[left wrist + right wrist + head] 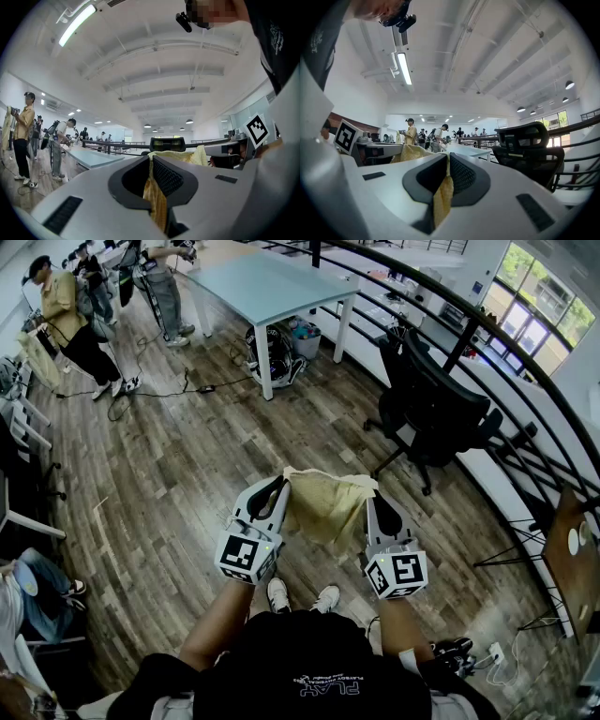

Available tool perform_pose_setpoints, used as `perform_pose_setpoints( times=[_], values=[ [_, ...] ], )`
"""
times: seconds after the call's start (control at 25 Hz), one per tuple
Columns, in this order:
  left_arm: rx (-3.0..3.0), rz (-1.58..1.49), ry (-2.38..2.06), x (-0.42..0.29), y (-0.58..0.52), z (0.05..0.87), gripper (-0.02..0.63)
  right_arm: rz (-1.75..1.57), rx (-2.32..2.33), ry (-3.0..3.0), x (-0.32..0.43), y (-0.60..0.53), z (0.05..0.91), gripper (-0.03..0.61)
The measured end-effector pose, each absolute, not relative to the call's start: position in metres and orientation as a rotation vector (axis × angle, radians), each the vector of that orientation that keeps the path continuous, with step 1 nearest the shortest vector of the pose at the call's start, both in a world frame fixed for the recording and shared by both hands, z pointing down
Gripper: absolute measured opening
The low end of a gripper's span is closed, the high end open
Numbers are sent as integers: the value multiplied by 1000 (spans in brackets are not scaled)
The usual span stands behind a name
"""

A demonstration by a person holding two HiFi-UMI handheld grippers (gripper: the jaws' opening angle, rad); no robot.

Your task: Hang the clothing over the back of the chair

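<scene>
Two grippers, left gripper (280, 487), right gripper (368, 500), jaws clamped on one yellow garment (324, 508), one black chair (433, 411)

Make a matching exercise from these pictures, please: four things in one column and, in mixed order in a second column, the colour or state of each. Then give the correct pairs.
Things:
1. garment
2. office chair
3. table
4. left tongs

Colour or state:
A. black, nothing hung on its back
B. shut on a fabric edge
C. pale yellow, held in the air
D. light blue top, white legs

Pairs: 1-C, 2-A, 3-D, 4-B
</scene>
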State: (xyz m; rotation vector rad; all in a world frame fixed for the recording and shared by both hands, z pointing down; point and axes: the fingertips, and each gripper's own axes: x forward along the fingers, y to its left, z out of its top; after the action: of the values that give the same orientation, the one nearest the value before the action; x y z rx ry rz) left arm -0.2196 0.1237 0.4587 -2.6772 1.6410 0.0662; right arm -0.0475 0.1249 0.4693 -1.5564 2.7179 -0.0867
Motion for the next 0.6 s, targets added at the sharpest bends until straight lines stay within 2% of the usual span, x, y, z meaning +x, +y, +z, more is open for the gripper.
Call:
perform_pose_setpoints(
  times=[0.6],
  values=[
    [-2607, -30, 1607, -230, 134, 466, 34, -136, -1541, 2687, -60, 135, 479, 32]
  ],
)
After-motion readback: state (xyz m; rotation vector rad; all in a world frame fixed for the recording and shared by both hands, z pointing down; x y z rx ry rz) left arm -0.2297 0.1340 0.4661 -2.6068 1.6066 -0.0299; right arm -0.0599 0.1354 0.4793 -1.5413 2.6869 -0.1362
